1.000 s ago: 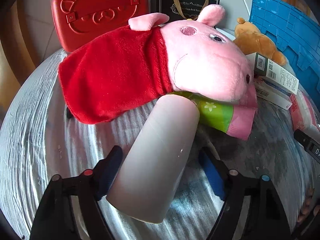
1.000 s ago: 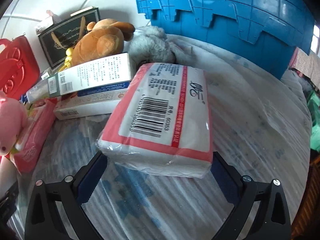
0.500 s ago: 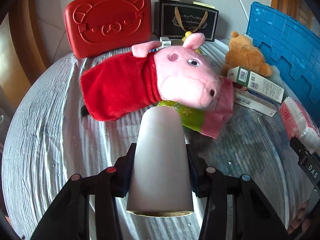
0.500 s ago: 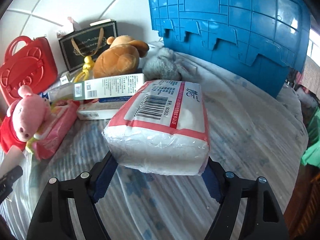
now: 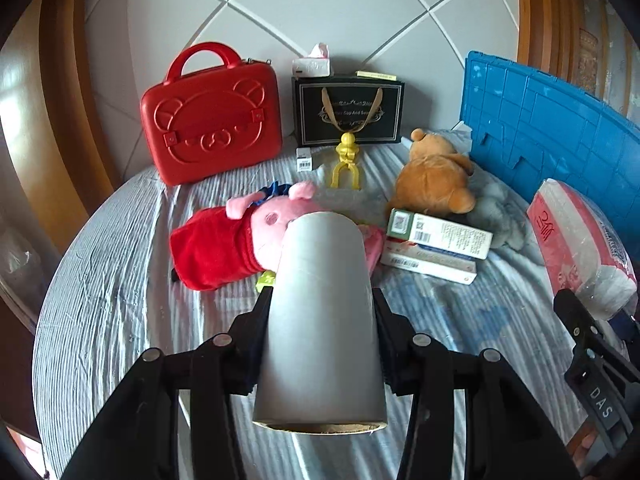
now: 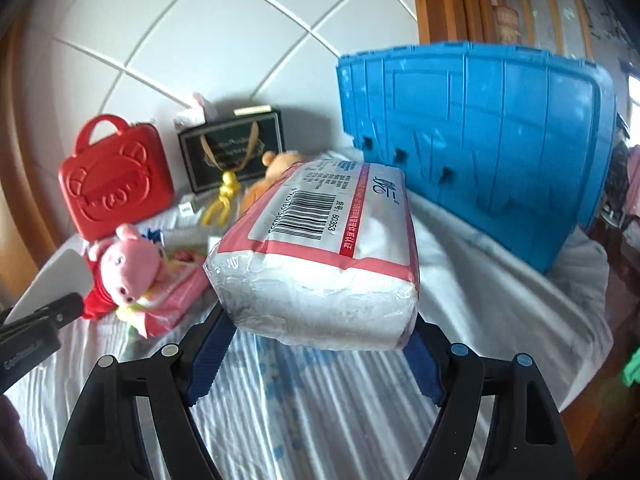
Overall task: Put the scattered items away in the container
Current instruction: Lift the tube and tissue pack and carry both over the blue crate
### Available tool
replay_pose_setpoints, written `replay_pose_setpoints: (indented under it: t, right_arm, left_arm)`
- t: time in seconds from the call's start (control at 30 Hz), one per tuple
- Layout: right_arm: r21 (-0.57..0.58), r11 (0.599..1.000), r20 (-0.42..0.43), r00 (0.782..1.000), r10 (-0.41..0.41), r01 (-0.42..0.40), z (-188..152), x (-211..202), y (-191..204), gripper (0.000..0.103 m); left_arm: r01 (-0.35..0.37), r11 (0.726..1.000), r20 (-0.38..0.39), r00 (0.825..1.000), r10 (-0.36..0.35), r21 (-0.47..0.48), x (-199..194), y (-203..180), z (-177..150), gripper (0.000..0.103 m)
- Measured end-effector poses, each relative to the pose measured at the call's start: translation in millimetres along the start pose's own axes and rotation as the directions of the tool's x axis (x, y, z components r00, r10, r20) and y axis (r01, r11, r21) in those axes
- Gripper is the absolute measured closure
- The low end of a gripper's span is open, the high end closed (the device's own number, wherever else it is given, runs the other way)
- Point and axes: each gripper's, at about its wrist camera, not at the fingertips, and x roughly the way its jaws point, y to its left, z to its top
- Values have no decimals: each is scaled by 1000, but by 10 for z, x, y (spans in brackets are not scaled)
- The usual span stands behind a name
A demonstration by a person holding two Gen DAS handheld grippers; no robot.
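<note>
My left gripper [image 5: 320, 316] is shut on a grey cardboard tube [image 5: 322, 320] and holds it above the bed. My right gripper [image 6: 316, 332] is shut on a red-and-white tissue pack [image 6: 320, 256], lifted off the sheet; the pack also shows in the left wrist view [image 5: 580, 248]. The blue crate [image 6: 480, 136] stands at the right, behind the pack, and shows at the right in the left wrist view [image 5: 552, 132]. A pink pig plush in red [image 5: 224, 240] lies behind the tube.
A brown bear plush [image 5: 434, 176], two stacked boxes [image 5: 436, 244], a grey plush [image 5: 500, 216] and a yellow toy [image 5: 347, 160] lie on the striped sheet [image 5: 120, 280]. A red case [image 5: 208, 124] and a black gift bag [image 5: 348, 112] stand against the wall.
Both grippers closed on their items and lifted them up and back. The tube now stands clear of the pig plush; the tissue pack is off the sheet.
</note>
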Motion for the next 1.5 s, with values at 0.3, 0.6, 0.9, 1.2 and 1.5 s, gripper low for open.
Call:
replay_pose_setpoints:
  t: [0.3, 0.6, 0.9, 1.2, 1.5]
  right_arm:
    - [-103, 993, 97, 993, 68, -58, 388, -596, -589, 24]
    - [-115, 990, 173, 980, 97, -77, 901, -905, -1099, 24]
    - [-112, 993, 275, 960, 58, -27, 1650, -853, -1625, 24]
    - [-114, 992, 365, 931, -15, 60, 2471, -905, -2359, 23]
    - [-236, 970, 322, 947, 15, 65, 3174, -458, -3529, 23]
  left_arm:
    - [14, 1000, 100, 995, -12, -12, -616, -939, 297, 58]
    - [40, 999, 209, 977, -44, 22, -1077, -1672, 727, 58]
    - [93, 995, 309, 946, -96, 27, -1135, -2239, 1327, 58]
    - [149, 985, 361, 917, -171, 87, -1245, -3092, 2088, 58]
    - [152, 987, 256, 953, -160, 50, -1035, -4344, 2644, 58]
